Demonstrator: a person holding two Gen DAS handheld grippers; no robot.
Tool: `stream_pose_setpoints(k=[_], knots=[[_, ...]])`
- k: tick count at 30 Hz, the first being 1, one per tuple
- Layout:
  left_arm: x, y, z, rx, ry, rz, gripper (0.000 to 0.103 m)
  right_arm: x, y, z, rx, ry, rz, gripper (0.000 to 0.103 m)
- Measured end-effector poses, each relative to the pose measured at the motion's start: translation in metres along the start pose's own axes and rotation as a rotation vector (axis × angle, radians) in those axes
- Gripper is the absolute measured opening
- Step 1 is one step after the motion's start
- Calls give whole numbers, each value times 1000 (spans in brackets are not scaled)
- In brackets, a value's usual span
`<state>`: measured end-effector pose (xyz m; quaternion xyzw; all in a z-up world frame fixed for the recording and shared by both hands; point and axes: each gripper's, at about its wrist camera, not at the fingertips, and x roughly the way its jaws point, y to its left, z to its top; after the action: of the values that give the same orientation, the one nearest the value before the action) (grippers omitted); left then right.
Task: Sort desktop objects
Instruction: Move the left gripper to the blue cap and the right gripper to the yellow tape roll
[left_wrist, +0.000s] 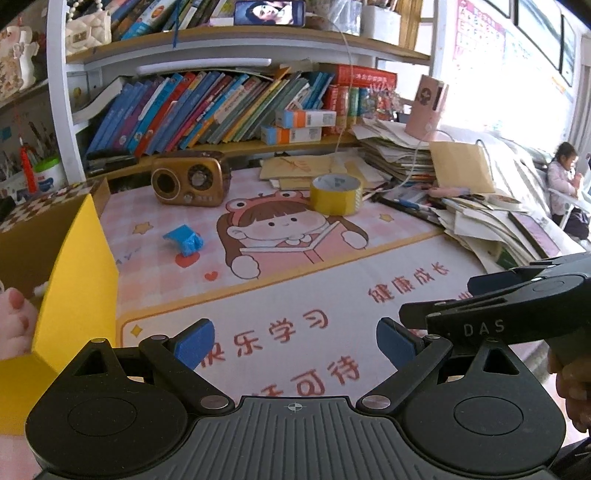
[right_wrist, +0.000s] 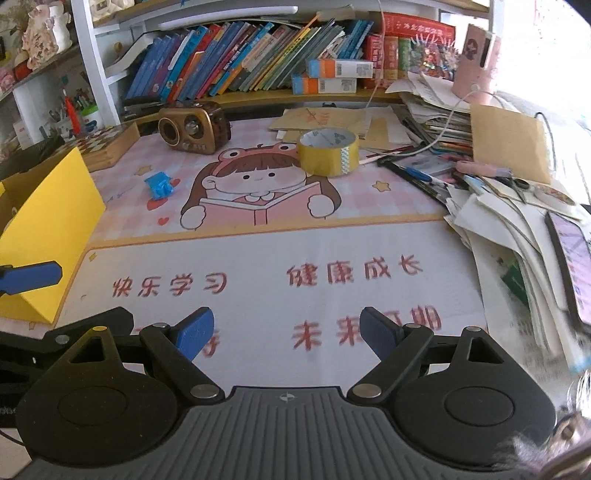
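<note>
A pink cartoon desk mat (left_wrist: 332, 288) (right_wrist: 280, 251) covers the desk. On it lie a small blue plastic object (left_wrist: 184, 239) (right_wrist: 159, 184), a yellow tape roll (left_wrist: 336, 194) (right_wrist: 328, 152) and a brown retro radio (left_wrist: 189, 182) (right_wrist: 194, 127). A yellow open box (left_wrist: 79, 280) (right_wrist: 48, 225) stands at the left. My left gripper (left_wrist: 295, 345) hovers open over the mat's near part, nothing between its blue pads. My right gripper (right_wrist: 286, 334) is also open and empty above the printed characters. The right gripper's black body (left_wrist: 517, 306) shows in the left wrist view.
Bookshelves (left_wrist: 221, 110) full of books line the back. Heaped papers, pens and a phone (right_wrist: 517, 206) crowd the right side. A checkered wooden box (right_wrist: 107, 142) sits behind the yellow box. A person (left_wrist: 563, 181) sits far right, and a hand (left_wrist: 14, 321) shows at the left edge.
</note>
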<state>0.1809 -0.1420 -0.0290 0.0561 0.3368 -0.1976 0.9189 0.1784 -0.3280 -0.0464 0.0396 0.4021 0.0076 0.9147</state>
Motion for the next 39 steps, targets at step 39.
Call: stream_pose_setpoints(k=[39], knots=[[182,73,82,-264,70,374,86,179,-54,130,-171,-136,25,93]])
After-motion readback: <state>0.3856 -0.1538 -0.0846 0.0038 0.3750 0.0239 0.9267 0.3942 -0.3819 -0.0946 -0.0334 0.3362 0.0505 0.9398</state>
